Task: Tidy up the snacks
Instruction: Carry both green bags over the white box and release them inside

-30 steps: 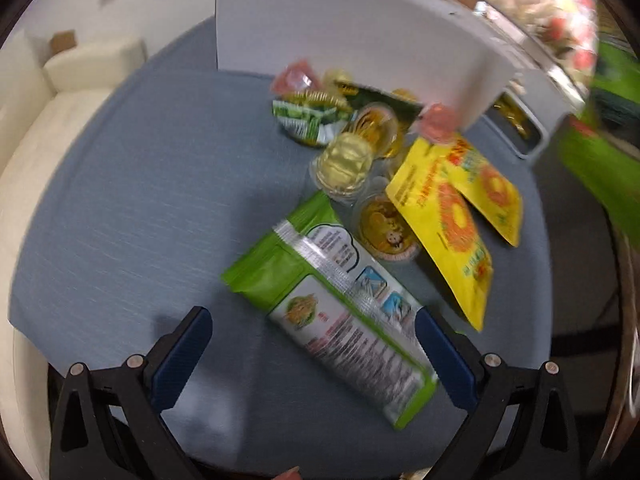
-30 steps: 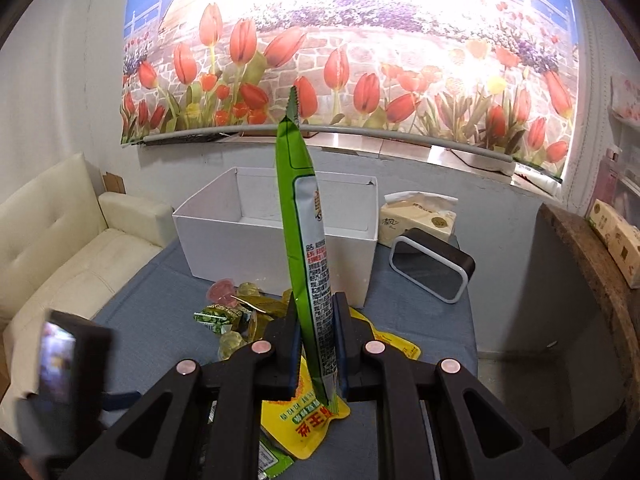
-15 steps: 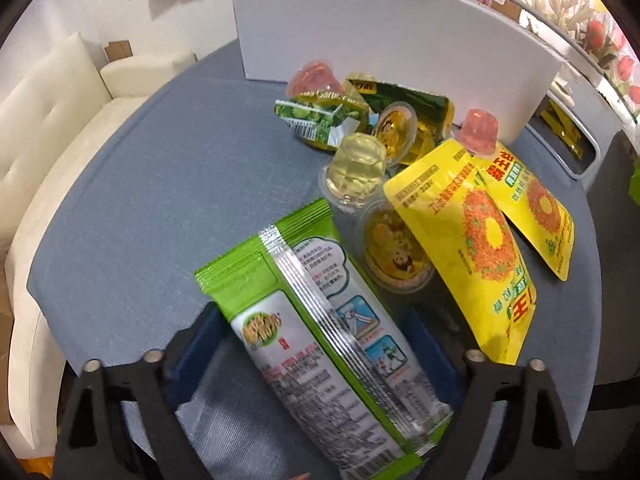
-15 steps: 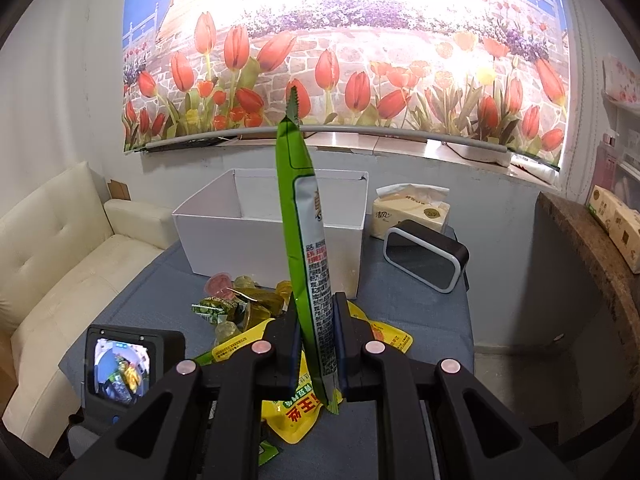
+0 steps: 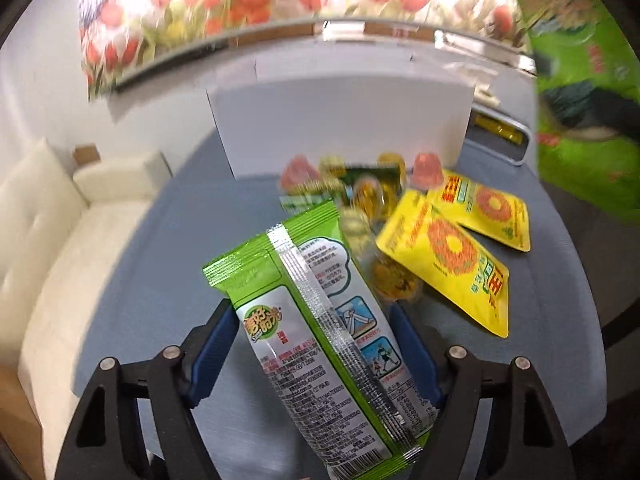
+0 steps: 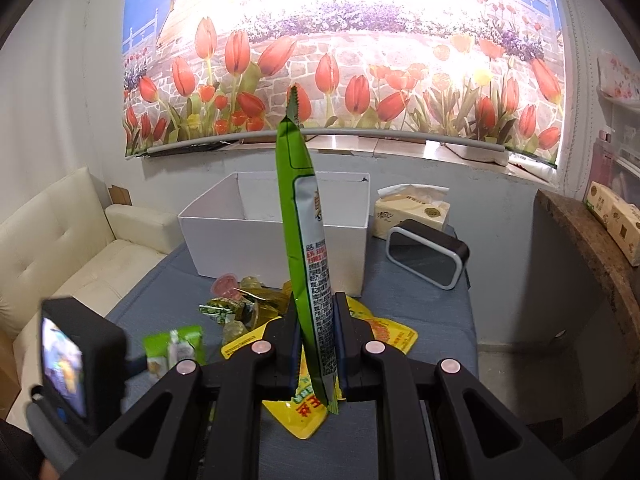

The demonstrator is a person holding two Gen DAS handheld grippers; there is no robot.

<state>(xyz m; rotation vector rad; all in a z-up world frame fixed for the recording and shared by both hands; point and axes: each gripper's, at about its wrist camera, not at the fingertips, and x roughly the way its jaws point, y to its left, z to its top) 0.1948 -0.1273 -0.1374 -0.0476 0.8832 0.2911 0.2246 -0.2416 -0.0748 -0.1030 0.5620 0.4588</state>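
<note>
My left gripper [image 5: 314, 320] has its jaws closing on a green and silver snack packet [image 5: 320, 340], whose sides the blue pads [image 5: 216, 340] press. The packet hangs clear of the blue-grey table [image 5: 160, 260]. The right wrist view shows this same packet [image 6: 172, 346] low at the left. My right gripper [image 6: 314, 320] is shut on a second green packet [image 6: 304, 220], held upright and edge-on. A white open box [image 5: 340, 120] stands behind the snack pile: two yellow pouches [image 5: 448, 256], jelly cups [image 5: 428, 168] and small green wrappers.
A tissue box [image 6: 412, 212] and a black-framed device [image 6: 428, 252] sit to the right of the white box [image 6: 272, 240]. A cream sofa [image 6: 60, 248] borders the table on the left. A wooden ledge [image 6: 592, 248] runs along the right.
My left gripper closed around the green packet that lay on the table and raised it, tipping up toward the box. The right gripper kept still with its packet.
</note>
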